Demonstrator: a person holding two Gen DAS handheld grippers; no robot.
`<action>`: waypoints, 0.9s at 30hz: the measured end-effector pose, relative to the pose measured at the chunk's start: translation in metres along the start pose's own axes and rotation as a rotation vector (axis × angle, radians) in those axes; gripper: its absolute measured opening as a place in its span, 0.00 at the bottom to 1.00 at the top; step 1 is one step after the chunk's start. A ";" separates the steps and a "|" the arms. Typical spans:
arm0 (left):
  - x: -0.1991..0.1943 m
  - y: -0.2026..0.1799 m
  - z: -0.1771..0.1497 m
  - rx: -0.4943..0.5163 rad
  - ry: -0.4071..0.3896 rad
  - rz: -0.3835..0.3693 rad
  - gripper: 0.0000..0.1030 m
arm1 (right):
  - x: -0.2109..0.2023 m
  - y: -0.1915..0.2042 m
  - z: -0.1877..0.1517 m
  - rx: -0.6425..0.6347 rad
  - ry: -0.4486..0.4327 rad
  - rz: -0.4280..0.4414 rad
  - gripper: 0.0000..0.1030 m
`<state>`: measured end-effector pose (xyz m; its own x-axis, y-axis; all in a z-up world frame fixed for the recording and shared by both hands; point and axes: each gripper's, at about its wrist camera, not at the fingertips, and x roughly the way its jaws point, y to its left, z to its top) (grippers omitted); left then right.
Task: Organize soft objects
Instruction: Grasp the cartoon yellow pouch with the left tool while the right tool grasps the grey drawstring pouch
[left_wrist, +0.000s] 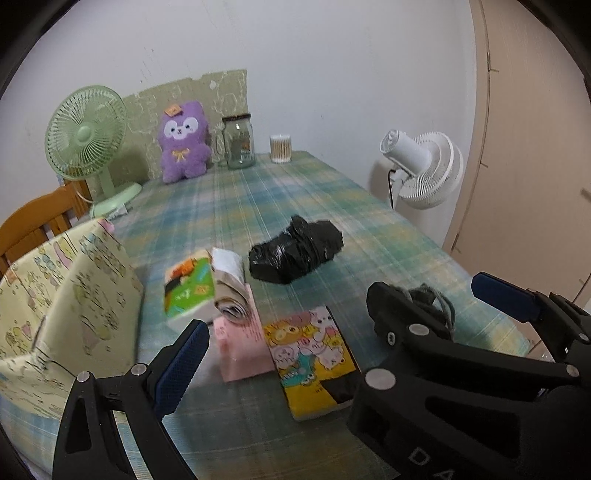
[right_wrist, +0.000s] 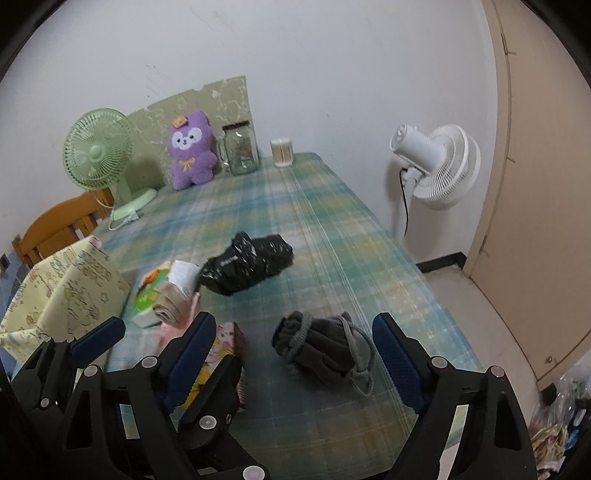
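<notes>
Spreading wide at lower centre, your right gripper (right_wrist: 295, 349) gripped nothing, its jaws flanking the grey drawstring pouch (right_wrist: 325, 349) without touching it. Your left gripper (left_wrist: 291, 325), equally agape and empty, hung above the cartoon tissue pack (left_wrist: 314, 356) on the plaid tablecloth (left_wrist: 280, 192).

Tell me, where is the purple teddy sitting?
The purple teddy sits at the far end of the table, upright against the wall, between the green fan on its left and the glass jar on its right.
</notes>
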<state>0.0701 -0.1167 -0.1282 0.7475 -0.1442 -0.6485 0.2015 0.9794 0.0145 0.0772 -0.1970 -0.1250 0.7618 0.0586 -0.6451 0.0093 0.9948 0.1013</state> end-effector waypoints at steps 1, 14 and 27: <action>0.002 -0.001 -0.001 -0.001 0.006 -0.002 0.97 | 0.003 -0.002 -0.001 0.002 0.007 0.000 0.86; 0.031 -0.010 -0.009 0.000 0.079 0.001 0.97 | 0.039 -0.017 -0.009 0.036 0.101 -0.016 0.83; 0.040 -0.012 -0.008 -0.006 0.098 -0.009 0.68 | 0.051 -0.023 -0.010 0.081 0.117 0.036 0.59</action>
<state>0.0920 -0.1330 -0.1604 0.6803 -0.1390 -0.7196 0.2039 0.9790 0.0037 0.1093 -0.2161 -0.1678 0.6819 0.1083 -0.7234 0.0388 0.9822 0.1836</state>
